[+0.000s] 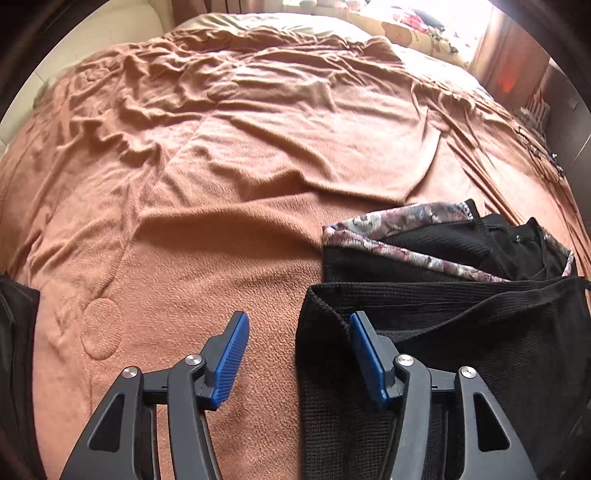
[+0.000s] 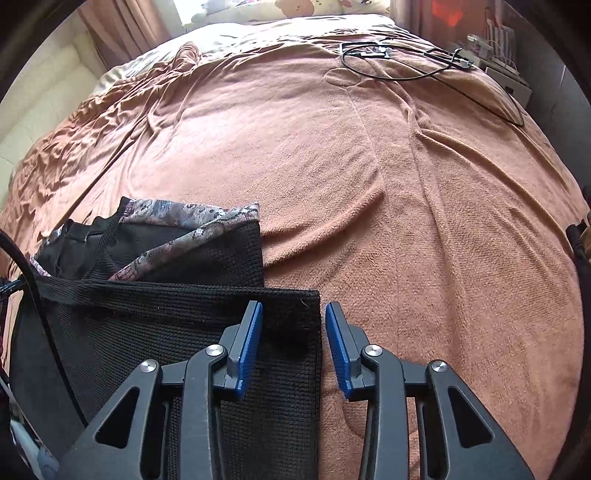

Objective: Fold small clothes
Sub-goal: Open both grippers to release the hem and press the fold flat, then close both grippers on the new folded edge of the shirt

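Observation:
A black knit garment point(image 1: 461, 325) with a floral-patterned lining point(image 1: 373, 221) lies partly folded on the terracotta blanket point(image 1: 221, 184). My left gripper point(image 1: 299, 326) hovers over the garment's left edge, jaws apart; the edge sits between the blue pads point(image 1: 232, 354), which do not press on it. In the right wrist view the same black garment point(image 2: 147, 332) shows its right corner between the pads of my right gripper point(image 2: 294, 315). The jaws there stand closer together, with a gap left beside the cloth. The floral lining point(image 2: 192, 218) shows at the garment's far side.
The blanket point(image 2: 406, 184) covers a wide bed. Black cables and a small device point(image 2: 373, 51) lie at its far right corner, with cables point(image 1: 543, 155) near the right edge. Pillows point(image 1: 424, 29) sit at the head. A dark object point(image 1: 14, 332) is at the left edge.

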The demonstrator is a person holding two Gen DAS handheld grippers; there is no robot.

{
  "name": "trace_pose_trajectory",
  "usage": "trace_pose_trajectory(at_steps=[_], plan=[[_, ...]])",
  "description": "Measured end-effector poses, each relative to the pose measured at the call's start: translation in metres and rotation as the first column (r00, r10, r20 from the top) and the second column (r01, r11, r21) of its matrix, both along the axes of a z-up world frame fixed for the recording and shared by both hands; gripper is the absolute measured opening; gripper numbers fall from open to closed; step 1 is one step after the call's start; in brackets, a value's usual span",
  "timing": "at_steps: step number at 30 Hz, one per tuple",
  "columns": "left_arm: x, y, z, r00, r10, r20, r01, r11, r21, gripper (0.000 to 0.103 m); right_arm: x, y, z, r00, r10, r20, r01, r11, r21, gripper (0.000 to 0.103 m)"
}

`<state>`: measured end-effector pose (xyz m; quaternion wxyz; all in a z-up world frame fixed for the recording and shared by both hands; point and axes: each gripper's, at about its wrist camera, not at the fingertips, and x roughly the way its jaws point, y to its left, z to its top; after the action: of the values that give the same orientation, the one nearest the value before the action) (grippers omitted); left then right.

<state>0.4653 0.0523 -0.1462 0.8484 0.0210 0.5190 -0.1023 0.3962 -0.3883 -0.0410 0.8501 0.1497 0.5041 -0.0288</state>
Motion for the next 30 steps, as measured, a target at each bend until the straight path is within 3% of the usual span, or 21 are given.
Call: trace_pose_trajectory(at_steps=[7, 10, 14, 19, 25, 30], plan=[[-0.011, 0.017, 0.022, 0.998, 0.014, 0.058, -0.006, 0.991, -0.134, 0.056, -0.013, -0.007, 0.0, 1.0, 0.015, 0.014, -0.015, 0.998, 0.056, 0.033], [-0.014, 0.014, 0.026, 0.997, -0.004, 0.082, 0.013, 0.993, -0.119, 0.056, -0.015, -0.012, -0.001, 1.0, 0.012, 0.016, -0.013, 0.997, 0.076, 0.033], [-0.012, 0.006, 0.008, 0.999, -0.043, 0.022, 0.045, 0.996, -0.081, 0.055, -0.014, -0.01, -0.005, 1.0, 0.023, 0.003, -0.024, 0.996, 0.084, 0.033], [0.0, 0.002, -0.018, 0.998, -0.046, -0.038, 0.044, 0.997, -0.059, 0.036, -0.006, -0.007, -0.009, 1.0, 0.017, 0.001, -0.017, 0.997, 0.078, 0.033], [0.011, 0.002, -0.026, 0.997, -0.045, -0.056, 0.038, 0.992, -0.119, 0.023, 0.0, 0.0, -0.011, 1.0, 0.029, 0.007, -0.03, 0.997, 0.065, 0.028], [0.013, 0.001, -0.029, 0.996, -0.046, -0.081, 0.036, 0.991, -0.131, 0.022, 0.002, 0.005, -0.012, 0.999, 0.047, 0.016, -0.048, 0.998, 0.043, 0.022]])
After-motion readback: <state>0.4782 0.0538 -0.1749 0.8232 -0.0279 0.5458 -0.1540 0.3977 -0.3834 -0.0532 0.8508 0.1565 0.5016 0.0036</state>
